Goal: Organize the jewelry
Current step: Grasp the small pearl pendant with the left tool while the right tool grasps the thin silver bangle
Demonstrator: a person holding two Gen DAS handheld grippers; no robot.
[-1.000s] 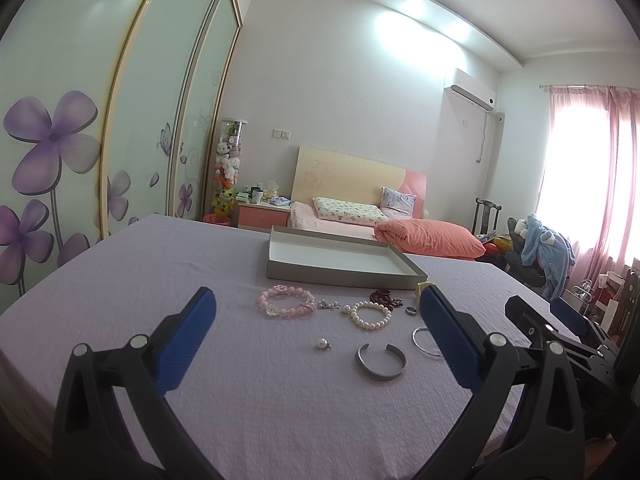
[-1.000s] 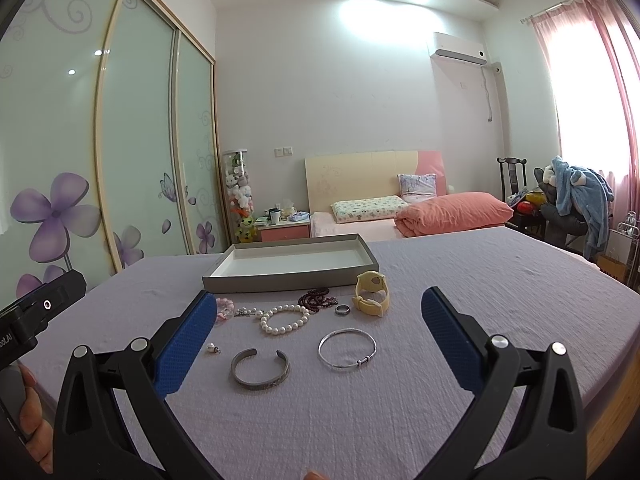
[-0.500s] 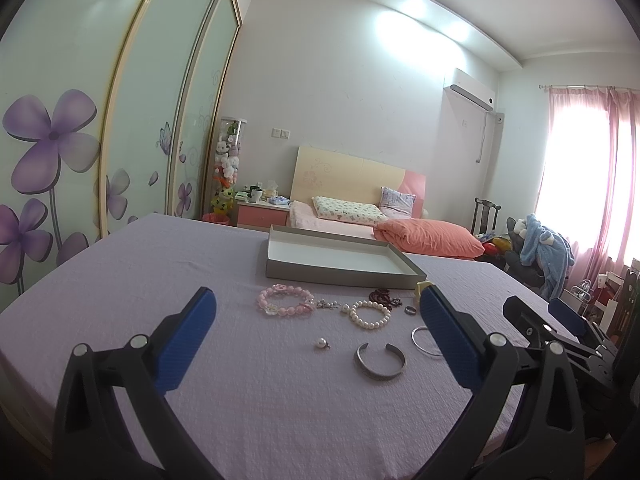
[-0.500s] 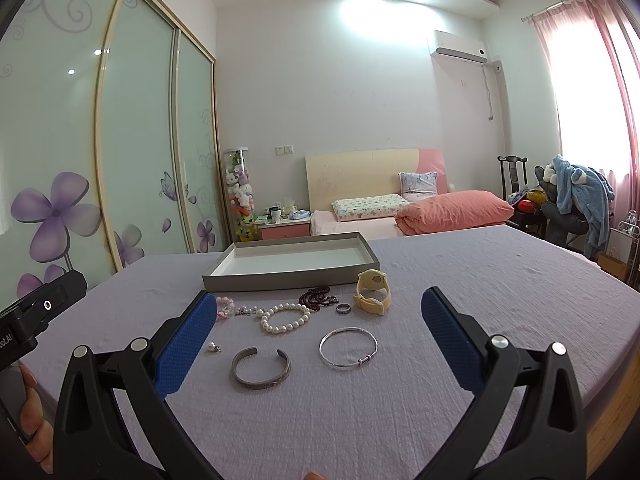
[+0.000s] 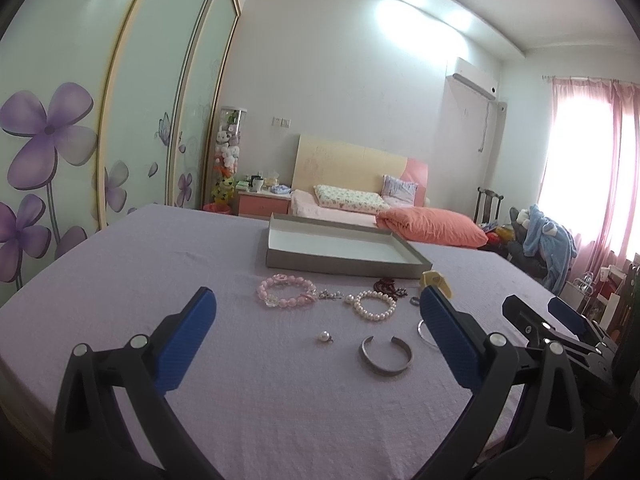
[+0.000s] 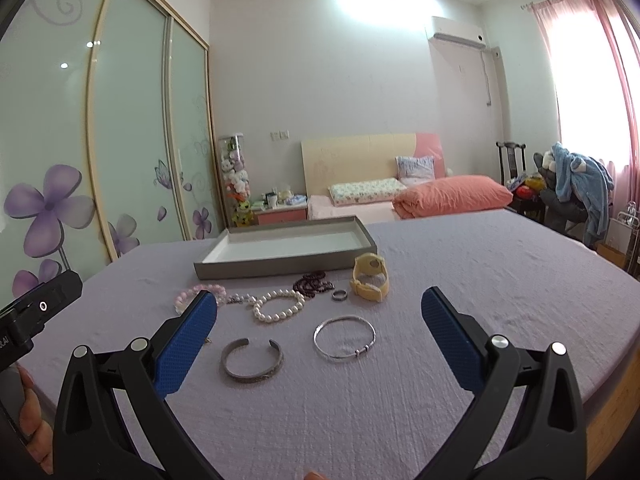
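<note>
Lavender cloth over the desk (image 6: 460, 280), jewelry strewn mid-frame, nothing yet in the grey tray (image 6: 286, 266) just behind it at frame centre. Both grippers released, jaws spread wide, holding nothing: left gripper (image 5: 316, 340) low in its view, right gripper (image 6: 320, 344) likewise.

Nearest the right gripper: thin silver bangle (image 6: 345, 339) and grey open cuff (image 6: 252, 362), side by side, apart. Behind them, pearl bracelet (image 6: 279, 305), dark bead strand (image 6: 314, 282), small ring (image 6: 340, 295) and yellow watch (image 6: 370, 278). Toward the left of the left view, pink bead bracelet (image 5: 286, 297) and a lone pearl stud (image 5: 325, 336).

Likely best done by starting with the nearest piece: straddling one side of a band, pinching across the metal, lifting clear before carrying to the tray. Beaded strands probably apt to sag; gripping mid-loop advised.

No legible brand; only a fragment of white lettering at the left edge of the right view, unreadable.
</note>
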